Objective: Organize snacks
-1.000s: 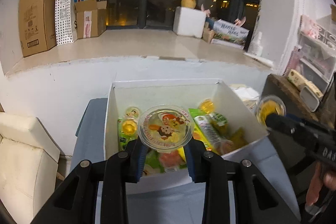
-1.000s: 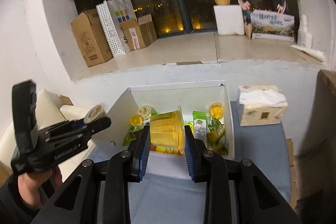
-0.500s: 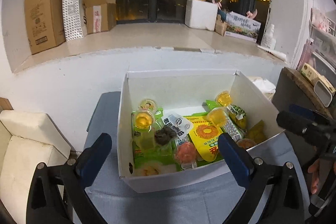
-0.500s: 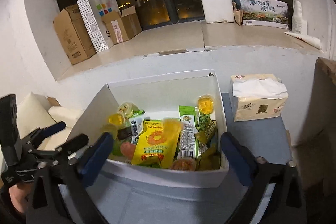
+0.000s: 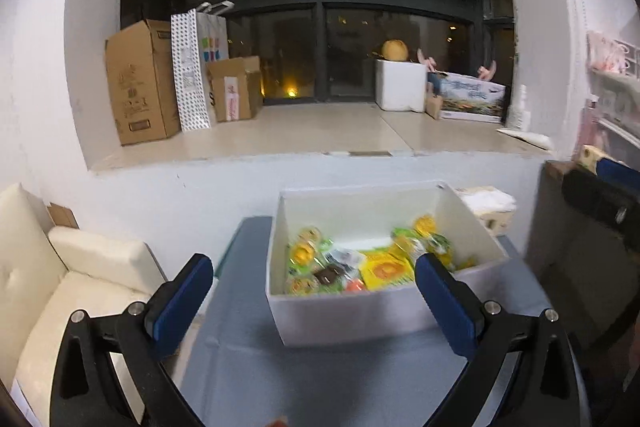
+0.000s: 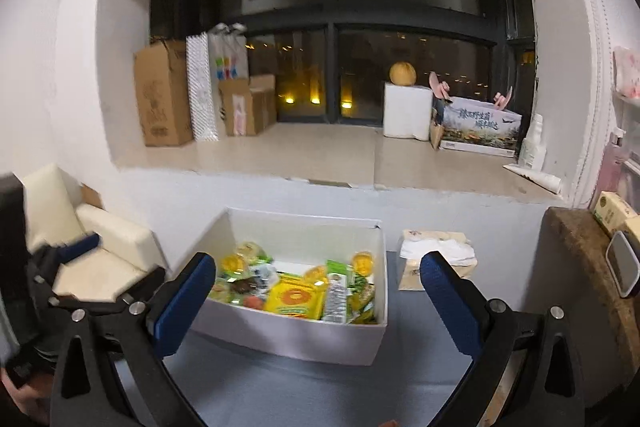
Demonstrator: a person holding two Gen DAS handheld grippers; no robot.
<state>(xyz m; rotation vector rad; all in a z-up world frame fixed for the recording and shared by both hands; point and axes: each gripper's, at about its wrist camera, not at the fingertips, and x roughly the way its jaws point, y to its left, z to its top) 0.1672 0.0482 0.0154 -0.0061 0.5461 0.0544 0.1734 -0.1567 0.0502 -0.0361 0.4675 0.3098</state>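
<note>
My left tool [image 5: 314, 277] has two matte black plastic arms with triangular cut-outs, each tipped by a long blue ribbed pad [image 5: 180, 301]. Silver round screws [image 5: 137, 308] sit near each pad's base. My right tool [image 6: 318, 277] is built the same: black frame, blue pads [image 6: 446, 301], silver screws [image 6: 495, 307].

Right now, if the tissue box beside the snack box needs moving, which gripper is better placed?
Probably the right gripper. It is open and empty, and the tissue box lies just behind its right finger. From the left gripper, also open, that box sits past the white snack box.
</note>
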